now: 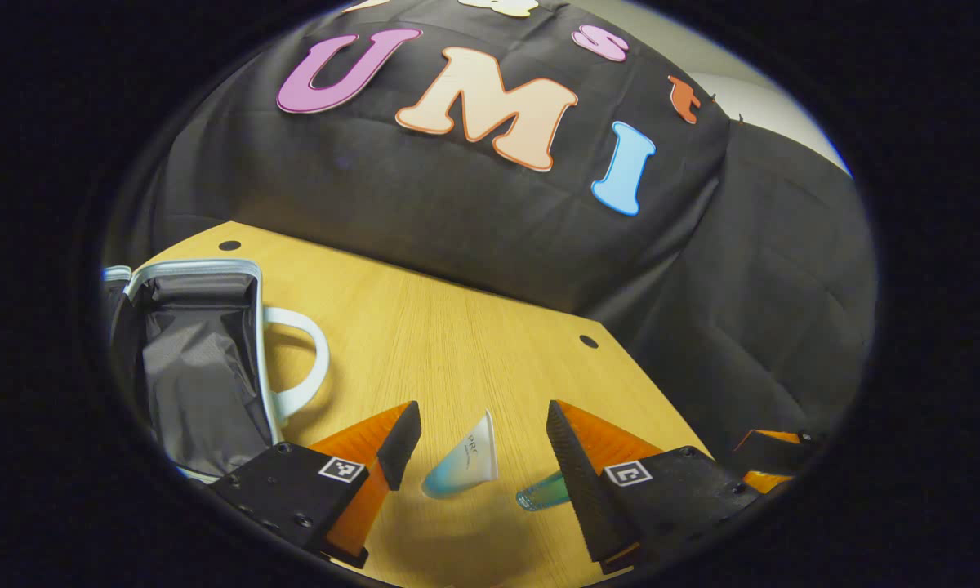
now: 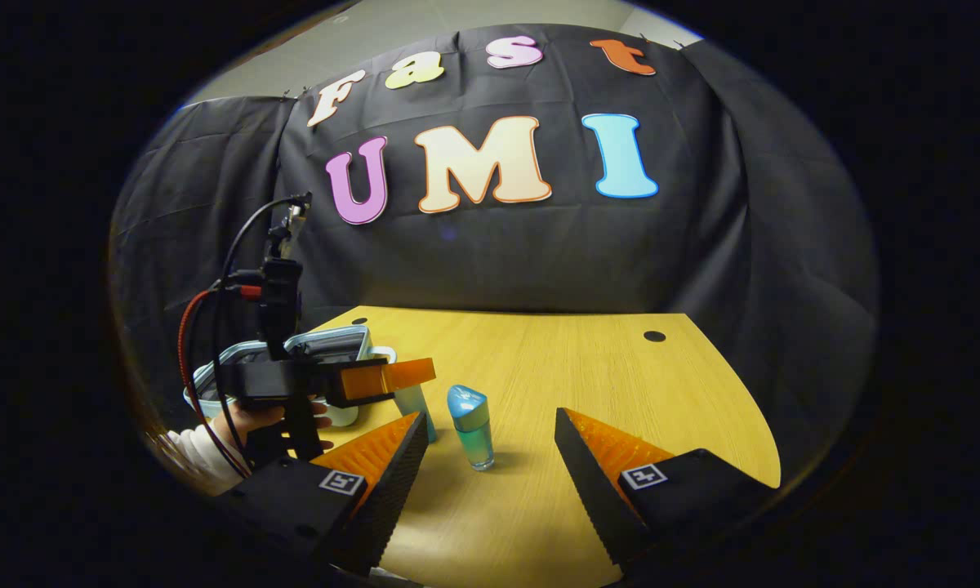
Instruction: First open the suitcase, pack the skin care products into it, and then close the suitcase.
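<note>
Hovering both grippers over the skin care products with the suitcase (image 1: 200,367) lying open.

You are holding the left gripper (image 1: 482,445) with its jaws spread wide around a white-and-blue tube (image 1: 464,467) that is standing on the wooden tabletop (image 1: 457,343); neither finger is touching it. Just to its right a blue-green bottle (image 1: 543,492) is peeking out beside the right-hand finger. The suitcase is sitting to the left on the tabletop, its grey lining showing and its white handle (image 1: 302,363) sticking out toward the tube. In the right gripper view, you are keeping the right gripper (image 2: 486,453) spread as well, with the blue-capped bottle (image 2: 472,437) standing upright between and beyond its fingers, untouched. Your hand (image 2: 249,420) is gripping the left gripper (image 2: 392,377) near the suitcase (image 2: 327,347).
</note>
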`<state>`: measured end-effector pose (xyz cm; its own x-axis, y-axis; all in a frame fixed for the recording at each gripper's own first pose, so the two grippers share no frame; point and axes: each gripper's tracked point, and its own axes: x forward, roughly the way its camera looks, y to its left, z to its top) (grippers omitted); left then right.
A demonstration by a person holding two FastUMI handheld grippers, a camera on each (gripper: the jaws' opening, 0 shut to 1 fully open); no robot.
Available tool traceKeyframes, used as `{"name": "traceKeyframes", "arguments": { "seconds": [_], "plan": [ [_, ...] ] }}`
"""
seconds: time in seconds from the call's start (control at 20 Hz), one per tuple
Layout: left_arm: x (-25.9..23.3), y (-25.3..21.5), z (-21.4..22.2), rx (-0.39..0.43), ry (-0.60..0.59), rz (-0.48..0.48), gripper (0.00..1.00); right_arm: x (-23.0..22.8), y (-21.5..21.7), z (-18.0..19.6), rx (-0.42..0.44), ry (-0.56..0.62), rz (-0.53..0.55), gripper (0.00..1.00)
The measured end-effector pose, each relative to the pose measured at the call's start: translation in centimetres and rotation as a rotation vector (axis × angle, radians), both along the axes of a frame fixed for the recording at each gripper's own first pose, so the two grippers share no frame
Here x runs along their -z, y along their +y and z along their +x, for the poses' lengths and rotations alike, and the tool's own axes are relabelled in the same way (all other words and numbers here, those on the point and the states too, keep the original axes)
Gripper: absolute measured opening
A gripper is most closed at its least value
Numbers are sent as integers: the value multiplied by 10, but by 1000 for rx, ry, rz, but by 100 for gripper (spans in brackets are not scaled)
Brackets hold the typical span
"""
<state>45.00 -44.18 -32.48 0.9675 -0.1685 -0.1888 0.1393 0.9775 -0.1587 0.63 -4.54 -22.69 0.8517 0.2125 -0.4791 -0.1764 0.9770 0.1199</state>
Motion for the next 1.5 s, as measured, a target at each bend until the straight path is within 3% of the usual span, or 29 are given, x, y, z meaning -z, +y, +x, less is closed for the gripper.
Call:
{"name": "traceKeyframes", "arguments": {
  "seconds": [0.15, 0.25, 0.4, 0.5, 0.55, 0.6, 0.65, 0.7, 1.0, 1.25, 1.5],
  "plan": [
    [28, 0, 8, -11, 47, 26, 77, 8, -7, -1, 14, 5, 8, 98],
    [41, 0, 11, -15, 71, 45, 80, 12, -10, -1, 18, 8, 8, 96],
    [56, 5, 18, -39, 92, 76, 68, 19, -14, -2, 22, 16, 2, 98],
    [65, 12, 19, -67, 113, 94, 43, 23, -15, -3, 22, 20, -5, 98],
    [65, 12, 22, -70, 112, 88, 37, 26, -14, -3, 20, 23, -9, 98],
    [62, 15, 24, -76, 95, 88, 38, 29, -15, -2, 18, 28, -13, 96],
    [60, 16, 24, -77, 92, 78, 29, 34, -14, -2, 15, 34, -15, 96],
    [60, 16, 23, -75, 100, 64, 25, 36, -12, -1, 12, 35, -15, 95],
    [29, 14, 6, -42, 118, -80, 20, 55, 14, 18, -37, 40, -9, 98],
    [-43, 24, -29, -9, 48, -91, 20, 73, 40, 38, -66, 64, 23, 98],
    [-101, 93, -61, -118, 1, -60, 20, 97, 61, 63, -90, 65, 53, 98]
  ]
}}
